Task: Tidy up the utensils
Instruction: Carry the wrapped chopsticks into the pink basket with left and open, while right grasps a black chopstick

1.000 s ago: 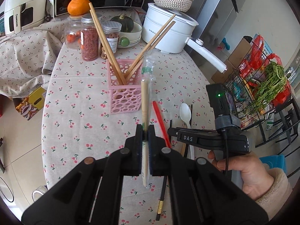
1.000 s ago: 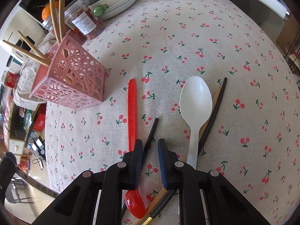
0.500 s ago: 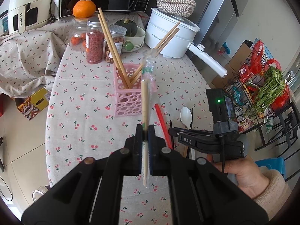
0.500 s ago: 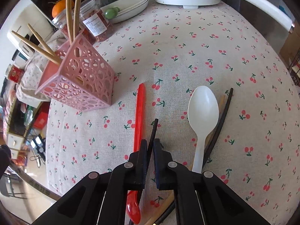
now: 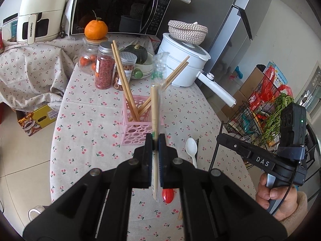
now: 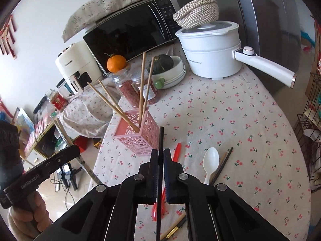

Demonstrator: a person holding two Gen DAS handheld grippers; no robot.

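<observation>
My left gripper point(image 5: 155, 140) is shut on a pair of wooden chopsticks in a clear wrapper point(image 5: 154, 108), held upright above the table, near the pink holder point(image 5: 136, 128) with several wooden chopsticks in it. My right gripper point(image 6: 161, 154) is shut on a black chopstick point(image 6: 160, 140), lifted off the table, its tip near the pink holder point(image 6: 138, 134). On the cloth lie a white spoon point(image 6: 210, 161), a red spoon point(image 6: 176, 152) and another black chopstick point(image 6: 223, 165).
Behind the holder stand spice jars point(image 5: 103, 68), a bowl with a squash point(image 5: 140, 62), a white electric pot point(image 5: 184, 64) with a long handle, a microwave point(image 5: 118, 10) and an air fryer point(image 5: 40, 12). A wire rack with greens point(image 5: 268, 108) stands right of the table.
My right gripper shut on the black chopstick and lifted it off the table. Both grippers rose and pulled back, so more of the kitchen shows. The left still holds the wrapped chopsticks.
</observation>
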